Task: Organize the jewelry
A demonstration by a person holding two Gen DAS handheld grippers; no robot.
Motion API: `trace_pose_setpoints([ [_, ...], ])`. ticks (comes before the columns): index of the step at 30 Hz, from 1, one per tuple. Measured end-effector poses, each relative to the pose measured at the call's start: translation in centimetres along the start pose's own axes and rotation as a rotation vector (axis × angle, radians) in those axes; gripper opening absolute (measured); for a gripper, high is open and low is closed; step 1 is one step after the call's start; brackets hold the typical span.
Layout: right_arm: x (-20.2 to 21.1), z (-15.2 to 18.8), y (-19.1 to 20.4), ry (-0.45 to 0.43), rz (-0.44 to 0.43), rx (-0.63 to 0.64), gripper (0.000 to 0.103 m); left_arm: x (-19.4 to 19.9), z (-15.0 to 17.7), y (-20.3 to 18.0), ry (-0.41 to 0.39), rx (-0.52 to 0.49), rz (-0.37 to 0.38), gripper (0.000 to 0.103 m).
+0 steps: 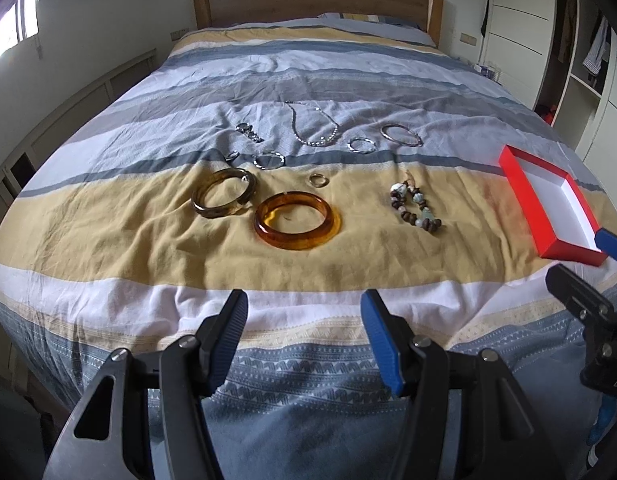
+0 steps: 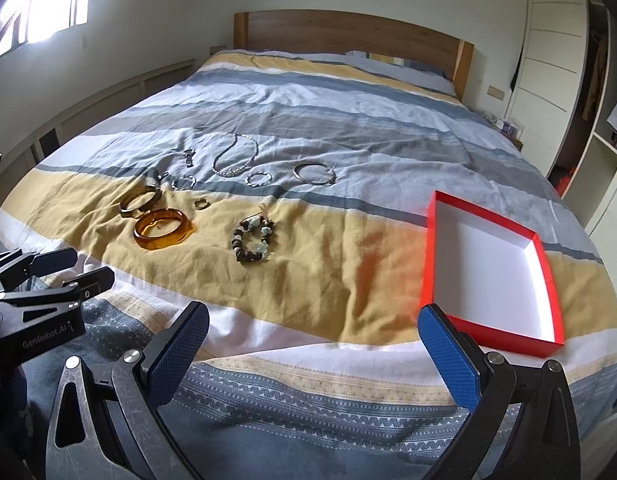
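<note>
Jewelry lies spread on the striped bedspread. An amber bangle [image 1: 297, 220] [image 2: 163, 228] lies beside a darker brown bangle [image 1: 223, 193] [image 2: 140, 201]. A beaded bracelet [image 1: 415, 206] [image 2: 252, 242] lies to their right. A small ring [image 1: 318, 179], silver bangles [image 1: 401, 135] [image 2: 314, 174] and a chain necklace [image 1: 314, 126] [image 2: 234, 158] lie farther back. An empty red box [image 1: 556, 204] [image 2: 492, 268] with white inside sits at right. My left gripper [image 1: 304, 310] [image 2: 64, 268] is open, near the bed's front edge. My right gripper [image 2: 312, 320] is open, in front of the box.
The wooden headboard [image 1: 316, 0] and pillows are at the far end. White wardrobes and open shelves [image 2: 568, 80] stand along the right. A low ledge [image 2: 108, 96] and a window are at left.
</note>
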State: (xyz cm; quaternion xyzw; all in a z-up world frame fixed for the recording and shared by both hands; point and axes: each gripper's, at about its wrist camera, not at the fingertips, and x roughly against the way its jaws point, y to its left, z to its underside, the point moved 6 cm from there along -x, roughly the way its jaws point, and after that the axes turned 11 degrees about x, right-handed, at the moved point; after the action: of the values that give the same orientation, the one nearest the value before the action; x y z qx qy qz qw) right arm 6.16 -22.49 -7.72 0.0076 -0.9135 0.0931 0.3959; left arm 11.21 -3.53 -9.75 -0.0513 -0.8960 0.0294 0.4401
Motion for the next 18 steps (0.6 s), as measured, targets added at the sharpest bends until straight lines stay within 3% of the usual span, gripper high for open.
trace_pose_setpoints([
  [13,-3.6,-2.9,0.1,0.01,-0.158,-0.03,0.072,-3.6,-3.2,2.7,0.047,0.15,0.03,0.055],
  [18,-6.2,-4.3,-0.1,0.034,-0.22,-0.06,0.07,-5.6,-4.3,3.9,0.071,0.23,0.045,0.055],
])
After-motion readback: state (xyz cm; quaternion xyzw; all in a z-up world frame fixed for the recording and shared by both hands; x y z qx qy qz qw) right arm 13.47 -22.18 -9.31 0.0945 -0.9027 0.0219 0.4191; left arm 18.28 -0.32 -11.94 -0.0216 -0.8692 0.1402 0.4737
